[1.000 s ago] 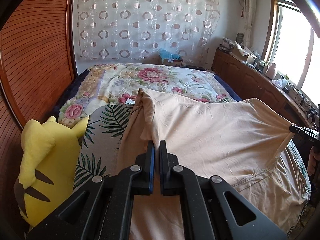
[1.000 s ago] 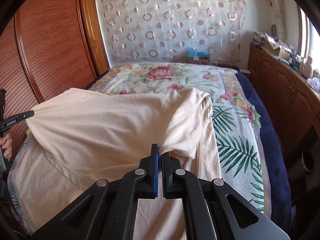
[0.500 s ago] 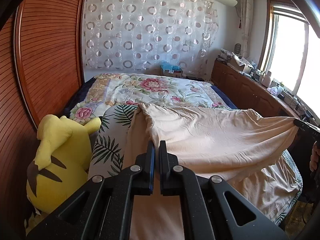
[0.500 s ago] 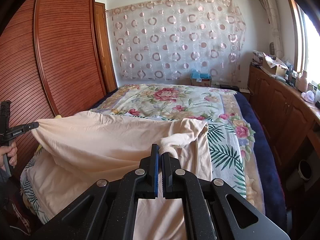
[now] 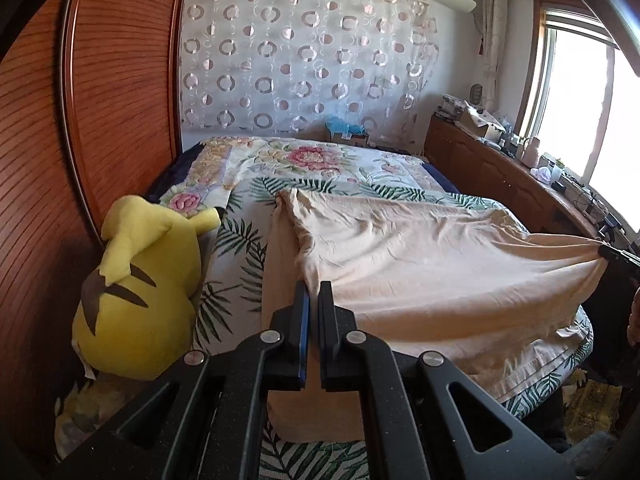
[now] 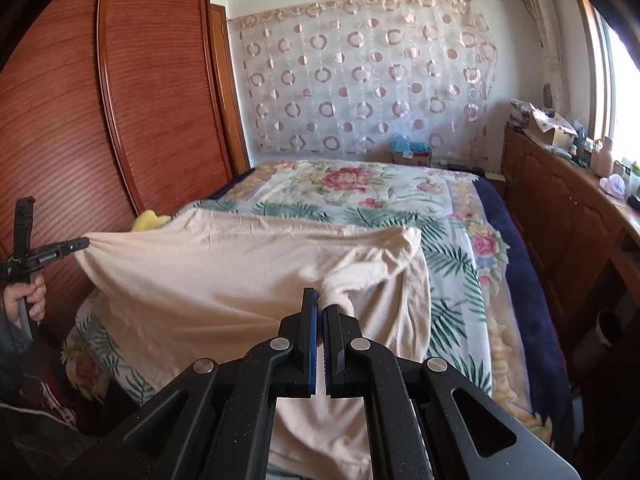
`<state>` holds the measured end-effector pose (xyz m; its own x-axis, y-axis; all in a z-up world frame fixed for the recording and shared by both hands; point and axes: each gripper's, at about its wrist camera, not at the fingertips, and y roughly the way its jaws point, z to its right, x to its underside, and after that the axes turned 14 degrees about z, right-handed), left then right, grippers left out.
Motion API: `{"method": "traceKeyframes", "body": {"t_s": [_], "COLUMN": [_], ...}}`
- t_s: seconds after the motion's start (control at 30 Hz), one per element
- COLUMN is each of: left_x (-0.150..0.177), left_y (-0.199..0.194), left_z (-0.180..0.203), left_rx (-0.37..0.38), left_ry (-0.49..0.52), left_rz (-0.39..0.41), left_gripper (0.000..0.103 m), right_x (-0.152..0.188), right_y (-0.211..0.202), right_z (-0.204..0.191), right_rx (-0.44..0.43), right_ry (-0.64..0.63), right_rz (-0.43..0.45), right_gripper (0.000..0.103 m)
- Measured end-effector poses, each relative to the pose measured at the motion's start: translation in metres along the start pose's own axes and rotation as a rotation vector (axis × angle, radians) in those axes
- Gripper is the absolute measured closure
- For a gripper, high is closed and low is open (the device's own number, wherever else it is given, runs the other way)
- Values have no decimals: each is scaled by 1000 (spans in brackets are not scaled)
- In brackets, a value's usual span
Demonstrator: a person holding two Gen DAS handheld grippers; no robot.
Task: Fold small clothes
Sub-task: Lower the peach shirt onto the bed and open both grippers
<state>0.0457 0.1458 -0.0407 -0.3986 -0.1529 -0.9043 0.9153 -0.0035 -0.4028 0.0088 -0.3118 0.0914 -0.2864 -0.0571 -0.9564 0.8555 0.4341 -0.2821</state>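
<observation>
Matte black, speckled plastic on both the left gripper (image 5: pixel 314 292) and the right gripper (image 6: pixel 320 300). Four round silver screws across each linkage, behind the fingertips. Blue pad lining on an inner finger face of each. Triangular cut-outs in the outer arms. Small white lettering along the left gripper's finger. Dark grey sleeve (image 6: pixel 10 344) behind its handle.

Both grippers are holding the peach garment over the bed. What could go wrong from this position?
1. The right gripper pinches only a small bunched corner of the peach garment; it may slip out under tension.
2. The left gripper also holds just an edge, so the stretched cloth could sag unevenly and crease.
3. The yellow plush toy lies close beside the garment; the cloth might catch on it when laid down.
</observation>
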Motion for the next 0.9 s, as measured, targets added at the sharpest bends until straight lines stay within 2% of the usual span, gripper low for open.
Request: {"method": "traceKeyframes", "body": {"t_s": [0.13, 0.3, 0.5, 0.63, 0.7, 0.77, 0.9], "left_x": [36, 61, 62, 58, 55, 52, 47], "left_y": [18, 25, 22, 19, 17, 13, 12], "left_z": [-6, -8, -2, 4, 7, 8, 6], "left_rx": [2, -17, -41, -32, -38, -37, -27], "left_ry": [-32, -65, -32, -17, -5, 0, 12], "left_rz": [-89, -140, -140, -132, -121, -98, -96], "left_gripper": [98, 98, 98, 97, 88, 64, 52], "right_x": [30, 64, 70, 64, 63, 71, 73], "right_y": [20, 51, 63, 61, 57, 38, 10], "right_z": [7, 20, 29, 28, 24, 11, 3], "right_rx": [27, 28, 25, 35, 41, 50, 97], "right_ry": [-6, 54, 98, 79, 63, 45, -2], "right_rz": [-91, -184, -189, -182, -177, -167, -124], "right_gripper": [101, 101, 101, 101, 100, 95, 91]}}
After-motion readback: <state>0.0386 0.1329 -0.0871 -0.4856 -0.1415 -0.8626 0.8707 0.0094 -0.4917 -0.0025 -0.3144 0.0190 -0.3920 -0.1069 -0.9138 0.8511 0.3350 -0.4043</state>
